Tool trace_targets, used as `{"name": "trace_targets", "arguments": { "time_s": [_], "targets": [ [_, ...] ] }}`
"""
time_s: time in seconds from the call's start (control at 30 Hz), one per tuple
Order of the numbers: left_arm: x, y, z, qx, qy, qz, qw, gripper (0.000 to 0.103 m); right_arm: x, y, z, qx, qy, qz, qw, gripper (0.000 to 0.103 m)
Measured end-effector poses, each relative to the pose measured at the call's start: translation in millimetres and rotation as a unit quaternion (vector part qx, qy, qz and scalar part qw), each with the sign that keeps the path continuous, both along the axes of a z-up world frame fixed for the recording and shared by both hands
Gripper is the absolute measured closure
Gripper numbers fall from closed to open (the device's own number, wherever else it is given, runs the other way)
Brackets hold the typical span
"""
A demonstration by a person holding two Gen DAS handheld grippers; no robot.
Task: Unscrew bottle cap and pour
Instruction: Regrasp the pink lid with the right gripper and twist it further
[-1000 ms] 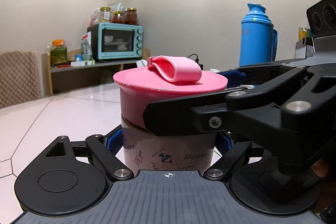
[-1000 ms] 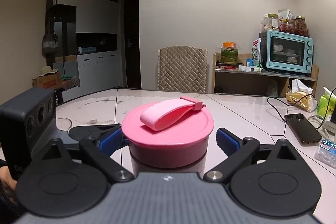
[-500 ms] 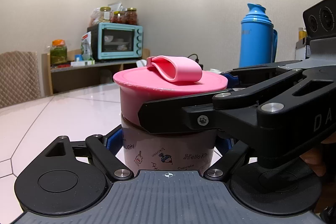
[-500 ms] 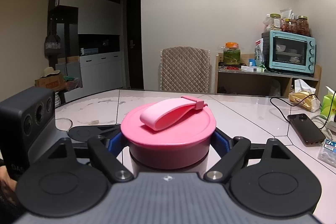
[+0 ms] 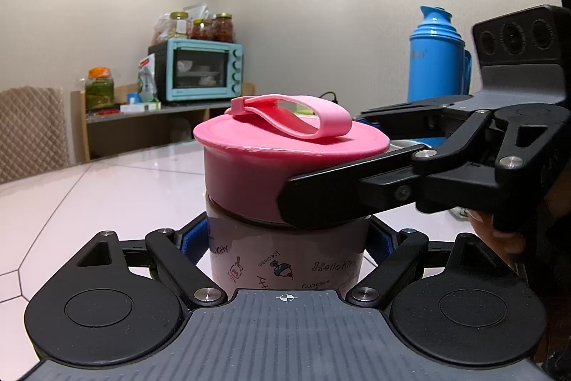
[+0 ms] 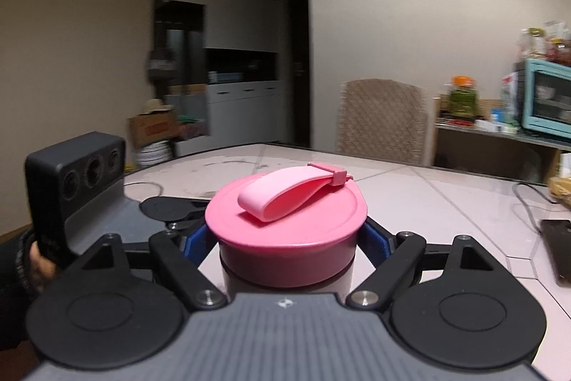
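Turned since before, the pink cap (image 6: 285,231) sits squeezed by the right gripper (image 6: 287,240); the left gripper (image 5: 287,238) squeezes the bottle (image 5: 285,256) at the bottom middle.

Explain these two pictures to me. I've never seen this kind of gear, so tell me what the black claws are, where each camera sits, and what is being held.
No robot here: a person holds a two-finger gripper in each hand, and each carries a fisheye camera looking out along its fingers.

The left wrist view shows the left gripper clamped on the pale printed bottle, which stands on the white table. The black claw reaching in from the right side is the right gripper, closed on the pink cap.

The right wrist view looks over that same cap, with blue pads pressing its sides. The cap still sits on the bottle. A pink strap loop lies on top. Behind are a blue thermos and a teal oven.
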State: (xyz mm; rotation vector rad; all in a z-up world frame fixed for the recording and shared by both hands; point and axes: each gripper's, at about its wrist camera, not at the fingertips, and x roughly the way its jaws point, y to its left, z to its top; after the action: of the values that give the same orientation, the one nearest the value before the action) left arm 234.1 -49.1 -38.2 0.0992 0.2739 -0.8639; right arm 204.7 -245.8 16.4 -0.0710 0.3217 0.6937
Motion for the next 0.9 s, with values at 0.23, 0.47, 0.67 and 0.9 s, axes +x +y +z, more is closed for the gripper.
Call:
{"name": "trace_targets", "arguments": {
  "time_s": [0.23,0.47,0.67,0.9],
  "targets": [
    [0.4,0.1,0.0,0.000,0.000,0.000,1.0000,0.013,8.2,-12.2,-0.2,0.021,0.007,0.048,0.999,0.018],
    [0.9,0.6,0.0,0.000,0.000,0.000,1.0000,0.013,-3.4,-3.2,6.8,0.016,-0.003,0.007,1.000,0.004],
    [1.1,0.7,0.0,0.000,0.000,0.000,1.0000,0.013,-19.8,13.7,11.8,-0.008,-0.009,-0.057,0.998,0.002],
    [1.3,0.9,0.0,0.000,0.000,0.000,1.0000,0.013,-33.0,34.1,8.3,-0.022,-0.020,-0.120,0.992,0.002]
  ]
}}
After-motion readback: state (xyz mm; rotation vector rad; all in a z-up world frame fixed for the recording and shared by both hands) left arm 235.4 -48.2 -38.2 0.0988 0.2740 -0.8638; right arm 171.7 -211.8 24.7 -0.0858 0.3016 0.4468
